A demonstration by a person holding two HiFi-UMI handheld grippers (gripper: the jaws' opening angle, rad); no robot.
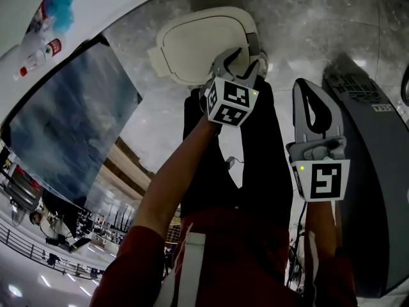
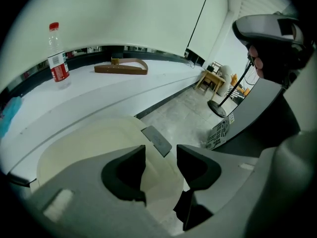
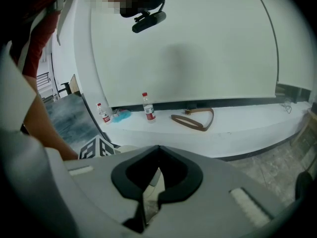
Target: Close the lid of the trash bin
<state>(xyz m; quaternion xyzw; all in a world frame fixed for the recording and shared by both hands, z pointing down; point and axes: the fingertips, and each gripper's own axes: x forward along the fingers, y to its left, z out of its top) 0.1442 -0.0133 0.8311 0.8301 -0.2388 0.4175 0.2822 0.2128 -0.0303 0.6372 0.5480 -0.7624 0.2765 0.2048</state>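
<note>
The cream trash bin lid (image 1: 198, 43) (image 2: 89, 148) lies face-up on the bin, which stands on the marble floor (image 1: 307, 24) directly below the person. It is a rounded rectangle with a recessed panel and a grey tab (image 2: 156, 140) at one edge. The left claw (image 1: 241, 59) (image 2: 161, 160) hovers at that tabbed edge, its jaws spread apart with the lid's cream surface showing through the gap — whether either jaw touches the lid cannot be told. The right claw (image 1: 307, 91) (image 3: 158, 150) hangs off to the side, jaws pressed together on nothing.

The bin's body is hidden under the lid, and whether the lid sits fully home is unclear. A dark grey object (image 1: 364, 171) at the right is cut off by the frame. Behind, a water bottle (image 2: 58, 58) (image 3: 148, 108) and a brown strap (image 2: 122, 67) (image 3: 193, 119) rest on a white tabletop (image 2: 163, 78).
</note>
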